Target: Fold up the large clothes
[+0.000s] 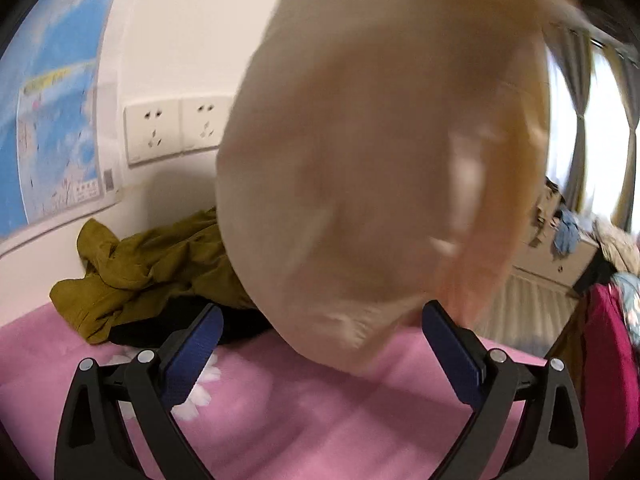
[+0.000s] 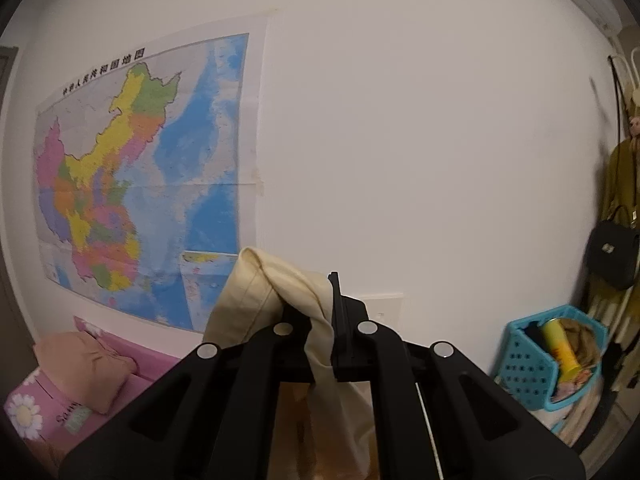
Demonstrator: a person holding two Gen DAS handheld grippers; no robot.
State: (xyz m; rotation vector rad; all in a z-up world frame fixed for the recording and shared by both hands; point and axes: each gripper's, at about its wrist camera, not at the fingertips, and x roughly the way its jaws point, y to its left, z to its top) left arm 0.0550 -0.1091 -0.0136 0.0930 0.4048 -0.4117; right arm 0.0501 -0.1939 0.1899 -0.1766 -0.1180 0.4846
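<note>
The pink bed [image 1: 280,412] carries an olive garment [image 1: 148,268] at ten o'clock. The cream garment [image 1: 380,160] (blurred) hangs at twelve o'clock from the left gripper [image 1: 320,332], whose jaws gape empty. The right gripper [image 2: 320,320] pinches the cloth's edge.

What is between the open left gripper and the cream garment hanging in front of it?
Nothing visible. The left gripper is open, and the blurred cream garment, held up by the right gripper, hangs directly ahead above the pink bedspread.
</note>
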